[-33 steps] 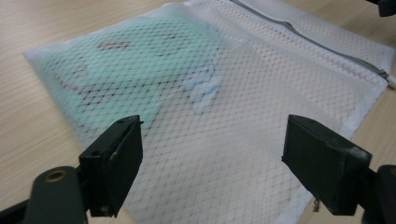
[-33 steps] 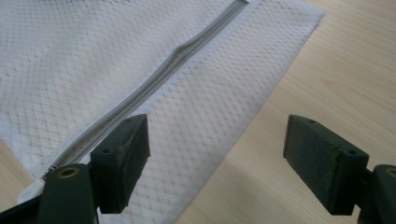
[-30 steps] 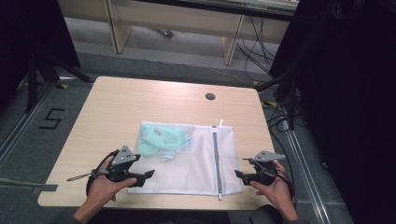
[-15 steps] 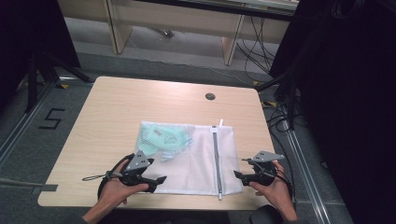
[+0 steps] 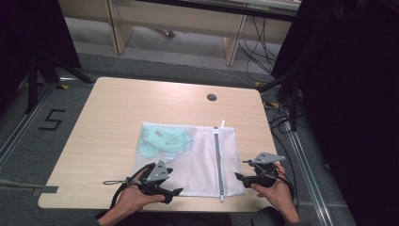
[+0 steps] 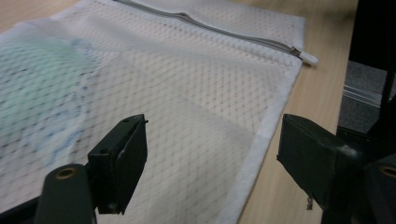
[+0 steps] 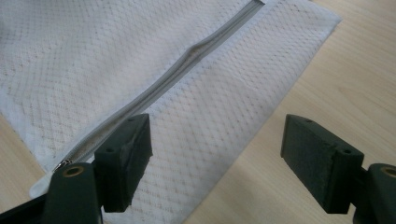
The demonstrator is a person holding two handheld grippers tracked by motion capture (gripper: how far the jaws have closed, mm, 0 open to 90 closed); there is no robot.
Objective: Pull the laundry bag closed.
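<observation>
A white mesh bag (image 5: 188,160) holding a pale green item (image 5: 164,141) lies flat on the tabletop (image 5: 117,117). The left gripper (image 5: 176,192) and the right gripper (image 5: 238,176) sit at its near corners, jaws wide, gripping nothing.

White mesh laundry bag (image 5: 197,160) lies flat nr table's near edge; grey zipper (image 5: 217,162) shut, runs front-to-back; pale green item (image 5: 162,141) inside, far-left corner.

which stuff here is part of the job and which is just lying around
In the job:
white mesh bag
its zipper
green item inside
left gripper
right gripper

Lying about:
table's cable hole
cables on the floor
</observation>
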